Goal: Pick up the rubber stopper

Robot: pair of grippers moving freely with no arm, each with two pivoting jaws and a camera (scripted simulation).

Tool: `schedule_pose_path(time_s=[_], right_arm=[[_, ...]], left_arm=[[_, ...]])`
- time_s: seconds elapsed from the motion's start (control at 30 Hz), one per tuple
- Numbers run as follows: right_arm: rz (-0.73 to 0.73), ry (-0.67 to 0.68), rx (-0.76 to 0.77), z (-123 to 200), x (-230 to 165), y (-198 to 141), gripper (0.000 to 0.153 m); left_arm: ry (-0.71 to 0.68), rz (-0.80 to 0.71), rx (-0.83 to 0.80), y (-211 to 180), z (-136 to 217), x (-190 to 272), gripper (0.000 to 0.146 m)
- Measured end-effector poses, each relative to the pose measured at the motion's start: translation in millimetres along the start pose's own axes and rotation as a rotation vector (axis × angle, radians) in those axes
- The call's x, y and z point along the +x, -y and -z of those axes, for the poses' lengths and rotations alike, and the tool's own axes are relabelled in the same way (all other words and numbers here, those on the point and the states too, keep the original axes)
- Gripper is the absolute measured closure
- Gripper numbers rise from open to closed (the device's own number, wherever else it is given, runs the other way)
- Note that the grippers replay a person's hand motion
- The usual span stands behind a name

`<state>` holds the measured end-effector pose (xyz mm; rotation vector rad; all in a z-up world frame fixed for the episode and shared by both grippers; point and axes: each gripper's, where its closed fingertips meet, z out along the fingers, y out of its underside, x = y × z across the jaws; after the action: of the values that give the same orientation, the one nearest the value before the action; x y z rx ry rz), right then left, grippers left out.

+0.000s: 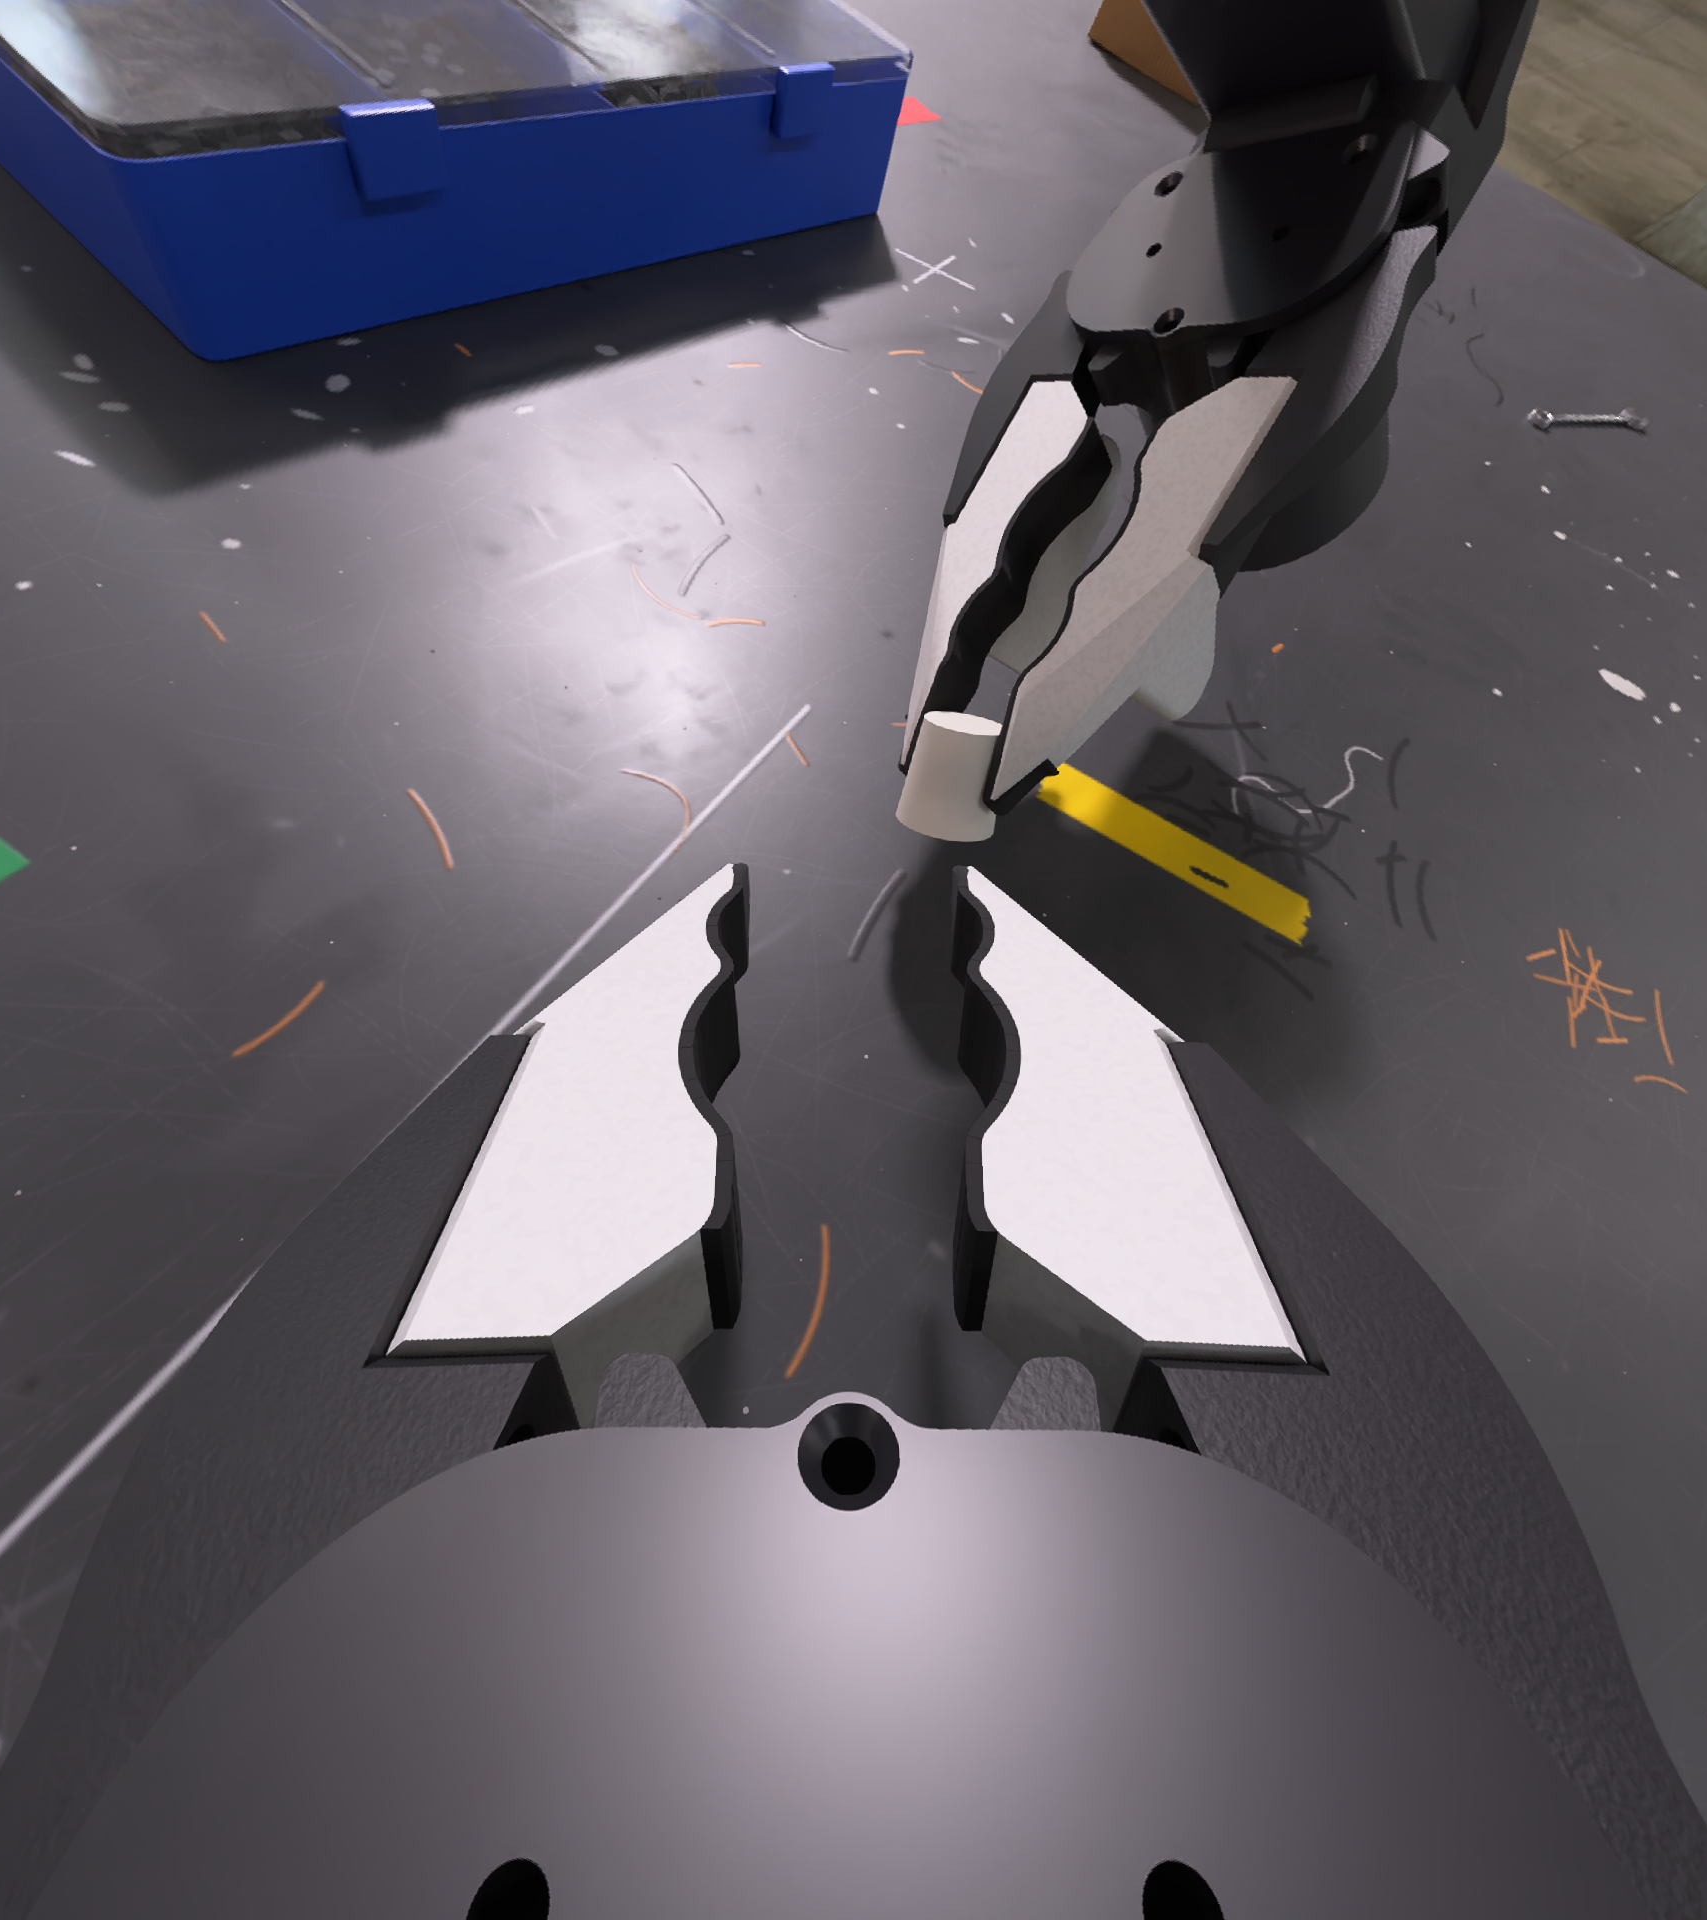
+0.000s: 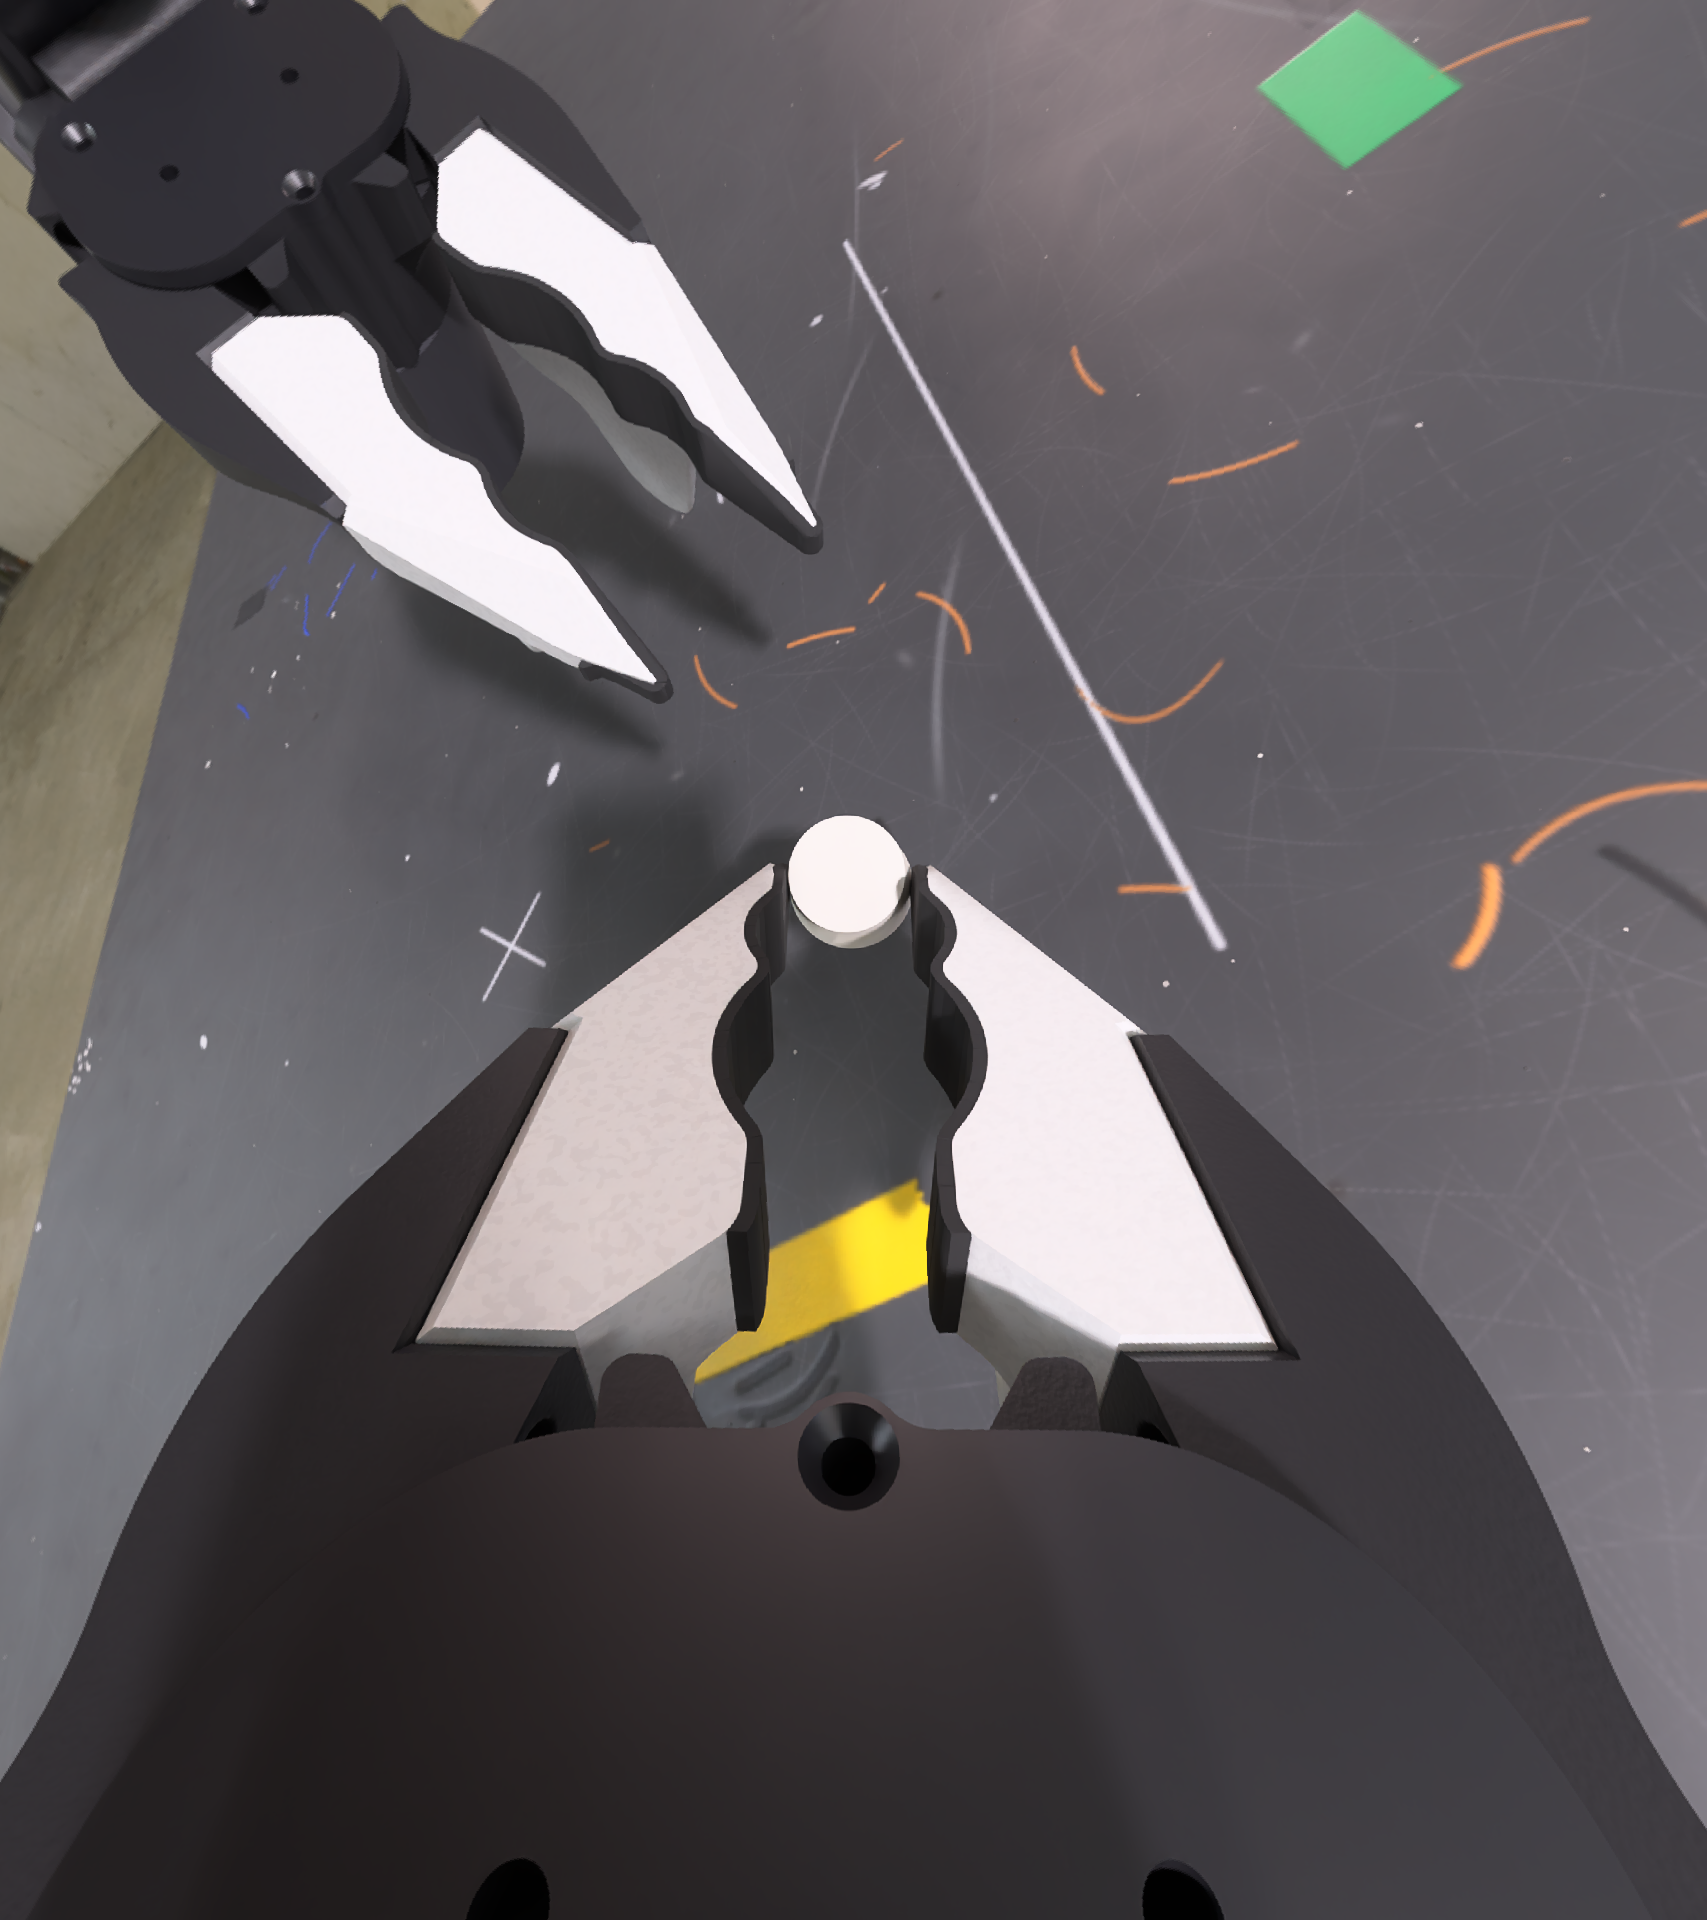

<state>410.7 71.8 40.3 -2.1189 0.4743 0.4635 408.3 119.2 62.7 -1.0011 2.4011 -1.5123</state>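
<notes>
Right wrist view: jaws around rubber stopper (image 2: 847,878).

Both wrist cams close, angled down at tabletop (image 1: 516,644); facing opposite ways, shared: stopper (image 2: 847,878).

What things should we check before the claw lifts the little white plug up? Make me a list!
1. Stopper between the fingertips: ok. The white rubber stopper sits at the very tips of the right gripper.
2. Fingers touching both sides: ok, they press against it in both views.
3. Grip depth: not ok. Only the tips hold it, so it might slip.
4. Stopper off the table: cannot tell; its bottom edge is near or on the surface.
5. Left gripper out of the way: ok. It is open, empty and a little apart from the stopper.
6. Blue box clear of the path: ok, it lies far off.
</notes>
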Motion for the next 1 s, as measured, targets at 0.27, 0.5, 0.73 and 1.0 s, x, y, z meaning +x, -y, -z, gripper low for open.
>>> schedule_pose_path(time_s=[0.27,0.5,0.73,1.0], right_arm=[[-0.016,0.043,-0.047,1.9,-1.5,-2.6,0.129],[0.006,0.047,-0.072,4.0,-2.7,-5.6,0.129],[0.061,0.004,-0.12,6.7,-1.8,-6.7,0.129],[0.089,-0.014,-0.148,9.0,-1.9,-8.6,0.129]], left_arm=[[-0.003,-0.012,-0.002,0.1,-1.4,2.4,0.108],[-0.009,-0.022,-0.006,-0.1,-2.9,5.5,0.108],[-0.01,-0.023,-0.006,0.2,-4.3,6.9,0.108],[-0.014,-0.029,-0.008,0.3,-5.2,8.8,0.108]])
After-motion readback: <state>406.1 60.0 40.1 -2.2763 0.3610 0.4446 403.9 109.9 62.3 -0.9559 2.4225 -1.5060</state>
